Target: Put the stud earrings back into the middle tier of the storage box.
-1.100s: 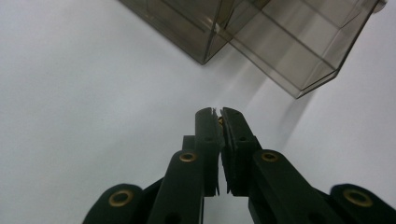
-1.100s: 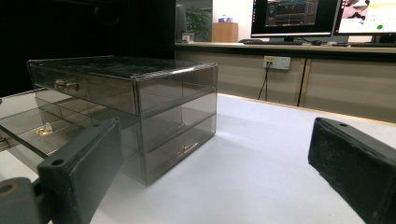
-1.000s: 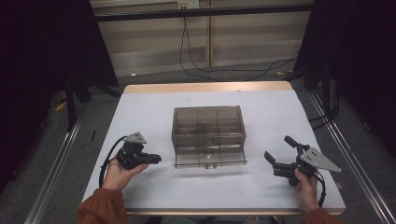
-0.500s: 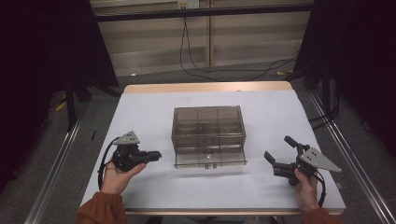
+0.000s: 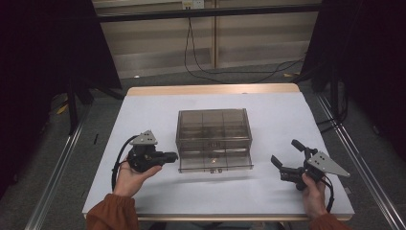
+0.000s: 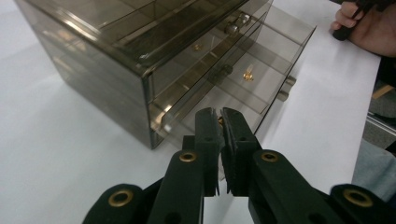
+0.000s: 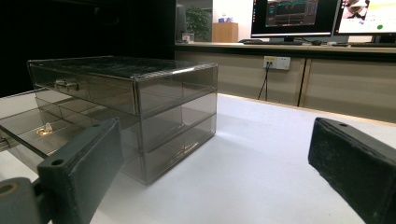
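Left claw [image 6: 220, 122] closed on nothing beside drawer box [image 5: 213, 125]; right claw [image 5: 286, 159] gapes wide.

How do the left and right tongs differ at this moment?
The left tongs have their jaws pressed together, while the right tongs are spread wide open. The left tongs sit close to the smoky drawer box, by its pulled-out bottom drawer; the right tongs are farther off on the other side. Both are hand-held, point toward the box and grip nothing.
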Action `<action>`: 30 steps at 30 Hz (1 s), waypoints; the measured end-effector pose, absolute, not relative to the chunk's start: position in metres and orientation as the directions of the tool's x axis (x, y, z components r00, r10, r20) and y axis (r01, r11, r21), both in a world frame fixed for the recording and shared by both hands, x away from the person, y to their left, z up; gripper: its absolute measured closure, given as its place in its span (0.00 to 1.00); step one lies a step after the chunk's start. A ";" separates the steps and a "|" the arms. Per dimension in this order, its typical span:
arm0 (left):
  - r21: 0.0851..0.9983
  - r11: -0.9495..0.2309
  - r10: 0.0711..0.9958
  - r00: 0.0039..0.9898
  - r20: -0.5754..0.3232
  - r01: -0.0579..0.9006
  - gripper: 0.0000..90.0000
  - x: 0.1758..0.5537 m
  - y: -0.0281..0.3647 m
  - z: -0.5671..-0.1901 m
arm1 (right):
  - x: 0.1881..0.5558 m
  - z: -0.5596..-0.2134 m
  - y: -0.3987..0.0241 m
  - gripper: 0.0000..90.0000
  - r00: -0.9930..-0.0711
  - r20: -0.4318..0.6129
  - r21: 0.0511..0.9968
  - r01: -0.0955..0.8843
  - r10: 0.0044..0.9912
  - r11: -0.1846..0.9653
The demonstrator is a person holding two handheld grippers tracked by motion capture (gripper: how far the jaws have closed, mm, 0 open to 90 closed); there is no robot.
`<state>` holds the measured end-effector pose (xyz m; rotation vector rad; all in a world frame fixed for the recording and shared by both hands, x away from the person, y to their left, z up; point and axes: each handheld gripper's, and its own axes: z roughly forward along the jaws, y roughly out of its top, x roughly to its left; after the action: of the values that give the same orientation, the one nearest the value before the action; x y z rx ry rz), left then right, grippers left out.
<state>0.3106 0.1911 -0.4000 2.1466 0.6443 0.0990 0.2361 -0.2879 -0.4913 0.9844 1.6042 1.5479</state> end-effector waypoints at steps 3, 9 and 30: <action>0.774 -0.486 0.459 0.872 -0.169 0.406 0.96 0.313 0.184 -0.398 | 0.236 -0.491 -0.288 0.03 -0.473 0.025 0.998 0.057 0.880 0.002; 0.754 -0.545 0.423 0.896 -0.131 0.367 0.96 0.314 0.165 -0.392 | 0.236 -0.491 -0.288 0.03 -0.475 0.025 0.998 0.057 0.879 0.002; 0.585 -0.772 0.284 0.958 -0.032 0.249 0.96 0.334 0.092 -0.385 | 0.236 -0.491 -0.288 0.03 -0.477 0.022 0.998 0.055 0.879 0.005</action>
<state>0.3341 0.0921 -0.3854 2.4896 0.3745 0.0771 0.2362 -0.2880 -0.4913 0.9791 1.6069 1.5480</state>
